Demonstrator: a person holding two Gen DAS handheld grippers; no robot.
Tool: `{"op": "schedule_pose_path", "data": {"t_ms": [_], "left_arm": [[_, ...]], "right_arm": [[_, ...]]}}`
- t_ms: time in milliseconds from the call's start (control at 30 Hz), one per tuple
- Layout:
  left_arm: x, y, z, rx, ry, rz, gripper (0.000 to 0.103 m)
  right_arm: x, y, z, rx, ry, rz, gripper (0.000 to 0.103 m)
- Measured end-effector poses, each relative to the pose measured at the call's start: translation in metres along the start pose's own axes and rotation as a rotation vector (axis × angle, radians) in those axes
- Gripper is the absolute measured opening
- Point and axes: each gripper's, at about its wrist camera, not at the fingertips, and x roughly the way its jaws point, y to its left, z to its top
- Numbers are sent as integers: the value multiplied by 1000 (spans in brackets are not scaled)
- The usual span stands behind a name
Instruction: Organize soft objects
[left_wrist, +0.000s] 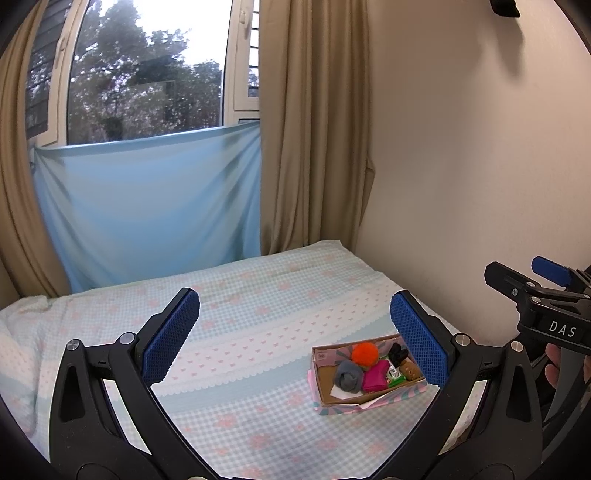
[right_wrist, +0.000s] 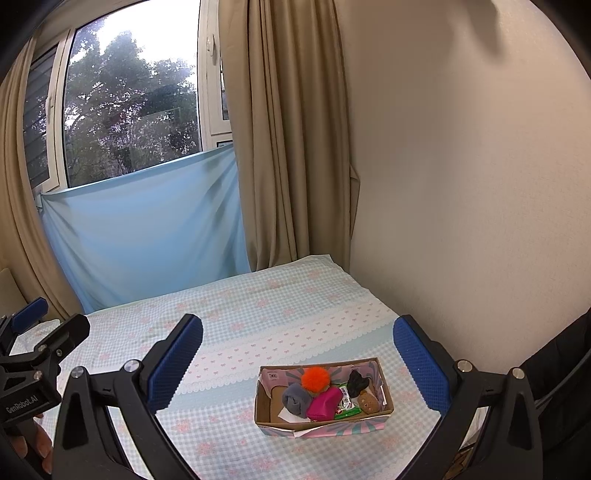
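- The box (right_wrist: 386, 397) is plain brown cardboard inside, matt, with printed pastel paper on its outer walls.
- In it, an orange pompom (right_wrist: 314, 380) looks fluffy, and a grey rolled sock (right_wrist: 296, 398) and a pink cloth piece (right_wrist: 324, 403) look soft and matt.
- The green packet (right_wrist: 346, 406) is glossy wrapper.
- The bed sheet (right_wrist: 258, 317) is woven checked cloth, matt.
- The right tongs (right_wrist: 297, 363) have matt black plastic arms, rough dimpled blue pads (right_wrist: 421, 365) and shiny metal rivets.

Orange pompom (right_wrist: 314, 380), magenta pouch (right_wrist: 324, 403), perhaps grey sock (right_wrist: 296, 399).
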Motion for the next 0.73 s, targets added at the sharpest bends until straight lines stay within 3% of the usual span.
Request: {"op": "schedule_pose_path", "data": {"t_ms": [433, 733], "left_arm": [[-2, 3, 3, 17, -53, 52, 103], [12, 14, 4, -18, -57, 23, 103]], "right_arm": [[6, 3, 1, -3, 0, -4, 103], [19, 7, 3, -5, 24, -5, 103]]}}
